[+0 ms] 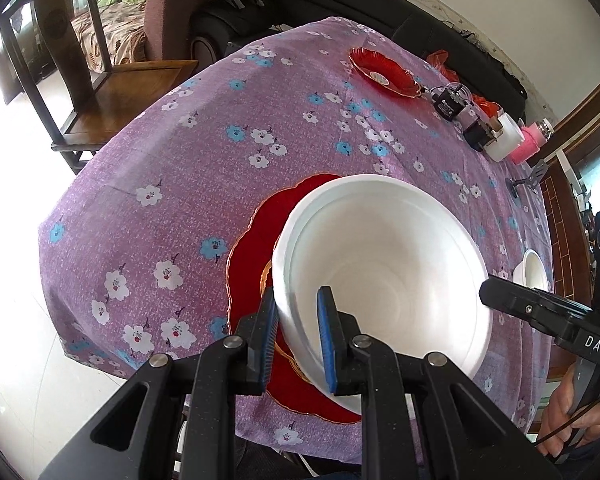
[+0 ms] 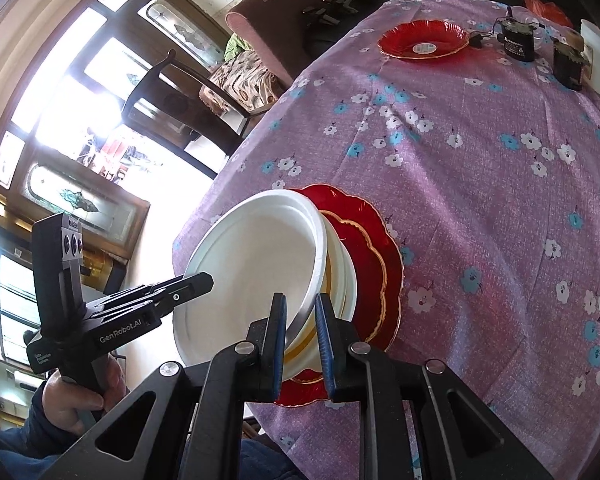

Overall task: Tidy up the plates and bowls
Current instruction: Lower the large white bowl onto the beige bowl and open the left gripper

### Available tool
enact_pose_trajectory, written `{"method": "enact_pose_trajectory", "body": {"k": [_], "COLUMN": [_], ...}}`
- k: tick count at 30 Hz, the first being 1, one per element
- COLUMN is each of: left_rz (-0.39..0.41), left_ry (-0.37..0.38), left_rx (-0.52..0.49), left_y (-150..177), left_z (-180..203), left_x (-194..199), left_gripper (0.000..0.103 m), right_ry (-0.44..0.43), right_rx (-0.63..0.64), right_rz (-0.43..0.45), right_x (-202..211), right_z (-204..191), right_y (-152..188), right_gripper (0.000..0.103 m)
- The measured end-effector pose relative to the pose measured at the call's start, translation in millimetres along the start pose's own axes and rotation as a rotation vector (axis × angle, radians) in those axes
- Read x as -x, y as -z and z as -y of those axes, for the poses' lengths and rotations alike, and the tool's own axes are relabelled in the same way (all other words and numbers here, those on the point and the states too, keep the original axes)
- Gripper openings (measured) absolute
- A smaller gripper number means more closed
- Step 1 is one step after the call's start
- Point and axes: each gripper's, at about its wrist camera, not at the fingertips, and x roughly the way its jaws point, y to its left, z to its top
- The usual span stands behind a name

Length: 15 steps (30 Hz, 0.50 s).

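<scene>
Clamped between the blue pads of the left gripper (image 1: 298, 334) is the near rim of a white bowl (image 1: 384, 264), which is seen tilted in the left wrist view, its open mouth turned toward the camera. Behind and below the bowl, just past the fingertips, a red scalloped plate (image 1: 256, 240) with a gold edge is laid on the purple flowered tablecloth (image 1: 188, 168). Far ahead of the claw a second red plate (image 1: 384, 70) is set near the table's far edge, with black boxes (image 1: 450, 104) and a pink-capped container (image 1: 526, 146) to its right. To the right of the claw the right gripper (image 1: 490, 290) is seen reaching the bowl's opposite rim, and a smaller white bowl (image 1: 534, 268) is set beyond it. From the right wrist view, the right gripper (image 2: 300, 342) is seen closed on the rim of the white bowl (image 2: 256, 264), its jaws nearly together with the rim pinched between them. White dishes (image 2: 346, 280) are stacked under the bowl on the red scalloped plate (image 2: 376, 248). To the left of the claw the left gripper (image 2: 196, 280) is held against the bowl's far rim by a hand (image 2: 76, 404). Far ahead the second red plate (image 2: 424, 40) is seen.
</scene>
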Motion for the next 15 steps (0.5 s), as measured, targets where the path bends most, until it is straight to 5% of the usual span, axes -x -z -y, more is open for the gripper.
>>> {"method": "enact_pose_trajectory", "body": {"k": [15], "left_rz": [0.006], "left_ry": [0.007], "left_rx": [0.003], "left_y": [-1.1], "left_z": [-3.0], "left_x": [3.7], "left_gripper": [0.018], "right_ry": [-0.019], "right_rx": [-0.009], "right_rz": [0.001], "right_x": [3.5], "right_z": [-0.9], "right_y": [2.1], "right_gripper": [0.018]}}
